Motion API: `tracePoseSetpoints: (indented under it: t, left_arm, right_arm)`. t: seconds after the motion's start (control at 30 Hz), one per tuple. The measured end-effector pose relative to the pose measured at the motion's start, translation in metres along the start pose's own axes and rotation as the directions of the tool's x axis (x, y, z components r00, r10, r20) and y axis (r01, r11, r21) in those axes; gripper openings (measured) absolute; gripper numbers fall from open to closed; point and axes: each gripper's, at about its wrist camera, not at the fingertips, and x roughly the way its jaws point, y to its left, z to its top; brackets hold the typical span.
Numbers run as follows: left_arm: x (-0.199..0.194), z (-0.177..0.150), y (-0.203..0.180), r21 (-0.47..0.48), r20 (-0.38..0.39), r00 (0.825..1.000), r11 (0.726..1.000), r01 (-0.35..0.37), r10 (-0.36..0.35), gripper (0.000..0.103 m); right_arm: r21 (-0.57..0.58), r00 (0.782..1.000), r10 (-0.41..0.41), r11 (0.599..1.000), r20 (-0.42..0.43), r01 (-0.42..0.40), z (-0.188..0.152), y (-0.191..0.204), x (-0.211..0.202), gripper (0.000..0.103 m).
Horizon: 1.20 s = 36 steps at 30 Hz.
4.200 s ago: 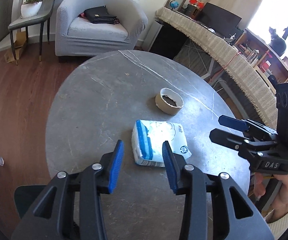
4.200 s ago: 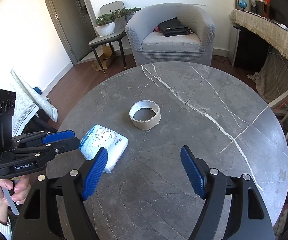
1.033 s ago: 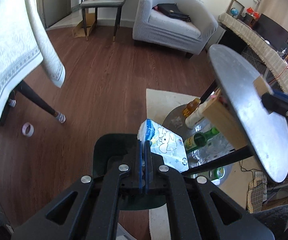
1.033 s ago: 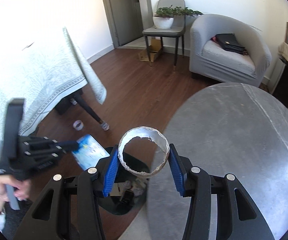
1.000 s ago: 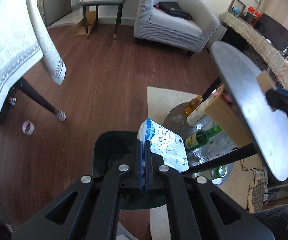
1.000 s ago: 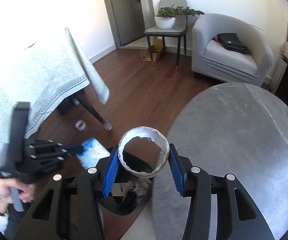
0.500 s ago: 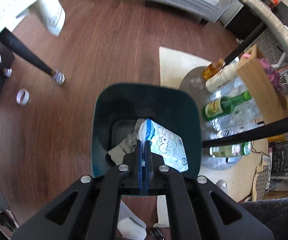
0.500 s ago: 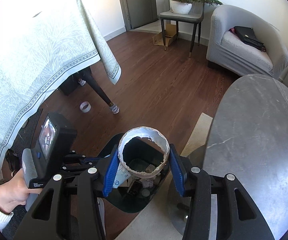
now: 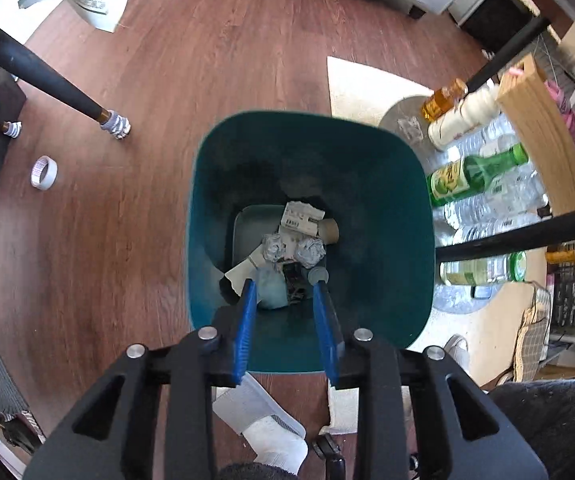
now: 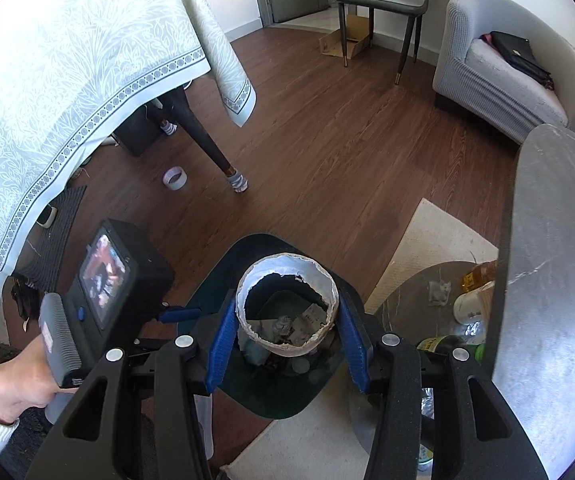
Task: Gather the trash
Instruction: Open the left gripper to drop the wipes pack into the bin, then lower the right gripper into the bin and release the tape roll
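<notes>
A teal trash bin (image 9: 387, 200) stands on the wood floor, with crumpled paper and a cardboard tube at its bottom. My left gripper (image 9: 283, 282) points down into it and its jaws are opening. The pale blue tissue pack (image 9: 269, 292) lies blurred below them among the trash, free of the pads. In the right wrist view my right gripper (image 10: 287, 300) is shut on a torn cardboard tape ring (image 10: 283, 266), held above the bin (image 10: 215, 276). One blue finger (image 10: 179, 314) of the left gripper reaches over the bin's left rim, with a hand on its handle.
Bottles (image 9: 475, 172) and a wooden box (image 9: 543, 136) crowd the floor right of the bin, under the round marble table (image 10: 547, 280). A black table leg (image 9: 47, 76) and a tape roll (image 9: 43, 167) lie left. A cloth-covered table (image 10: 67, 80) and grey armchair (image 10: 507, 92) stand further off.
Both grippers sank over the bin. The left jaws, shut on the tissue pack before, have parted and the pack has dropped into the bin. The right still grips the ring.
</notes>
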Motion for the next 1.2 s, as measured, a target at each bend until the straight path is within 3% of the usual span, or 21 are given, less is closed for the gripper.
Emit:
tracePoseSetpoints:
  t: [0.23, 0.47, 0.73, 1.07, 1.2]
  left_arm:
    - [-0.053, 0.005, 0.0, -0.015, 0.155, 0.988, 1.0, 0.0, 0.002, 0.022]
    - [-0.11, 0.011, -0.01, 0.02, 0.31, 0.951, 1.0, 0.01, -0.015, 0.013]
    - [-0.131, 0.009, -0.023, 0.067, 0.351, 0.935, 0.998, 0.021, -0.043, 0.007]
    - [-0.164, 0.007, -0.042, 0.127, 0.432, 0.897, 0.991, 0.039, -0.09, 0.008]
    - [-0.171, 0.006, -0.045, 0.13, 0.459, 0.884, 0.991, 0.024, -0.082, 0.008]
  right_arm:
    - [-0.004, 0.999, -0.001, 1.0, -0.053, 0.001, -0.007, 0.002, 0.032, 0.049]
    - [-0.009, 0.99, 0.014, 1.0, -0.142, -0.016, -0.024, 0.005, 0.078, 0.049]
    - [-0.017, 0.976, 0.013, 1.0, -0.217, -0.017, -0.039, 0.009, 0.112, 0.049]
    - [-0.03, 0.948, 0.004, 0.999, -0.317, -0.014, -0.064, 0.011, 0.151, 0.05]
    - [-0.065, 0.939, -0.006, 0.998, -0.343, -0.018, -0.072, 0.021, 0.159, 0.064]
